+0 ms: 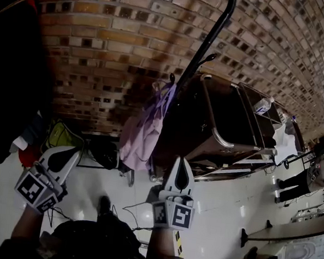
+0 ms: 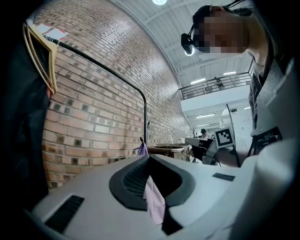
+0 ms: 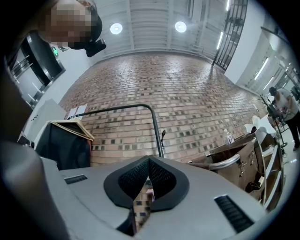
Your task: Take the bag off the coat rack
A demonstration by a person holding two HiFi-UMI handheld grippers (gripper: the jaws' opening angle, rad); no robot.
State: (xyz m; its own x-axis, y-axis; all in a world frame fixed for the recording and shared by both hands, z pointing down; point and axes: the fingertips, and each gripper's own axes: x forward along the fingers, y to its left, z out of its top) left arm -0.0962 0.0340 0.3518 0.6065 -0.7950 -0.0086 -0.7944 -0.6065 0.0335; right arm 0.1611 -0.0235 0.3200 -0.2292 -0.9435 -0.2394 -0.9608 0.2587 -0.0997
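A lilac cloth bag (image 1: 143,129) hangs from a hook on the black coat rack (image 1: 208,42) in front of the brick wall. In the left gripper view the bag (image 2: 140,149) is small and far off beside the rack's pole (image 2: 145,117). My left gripper (image 1: 67,155) is low and left of the bag, well short of it. Its jaws (image 2: 150,159) meet at the tips with nothing held; lilac shows through the slit below them. My right gripper (image 1: 182,167) is below and right of the bag, shut and empty (image 3: 149,161), facing the rack's pole (image 3: 157,126).
Dark clothes on a wooden hanger (image 1: 9,52) fill the left side. A brown cart with a metal frame (image 1: 226,121) stands right of the rack. A yellow-green bag (image 1: 63,136) and cables lie on the floor. A person (image 1: 313,170) is at the far right.
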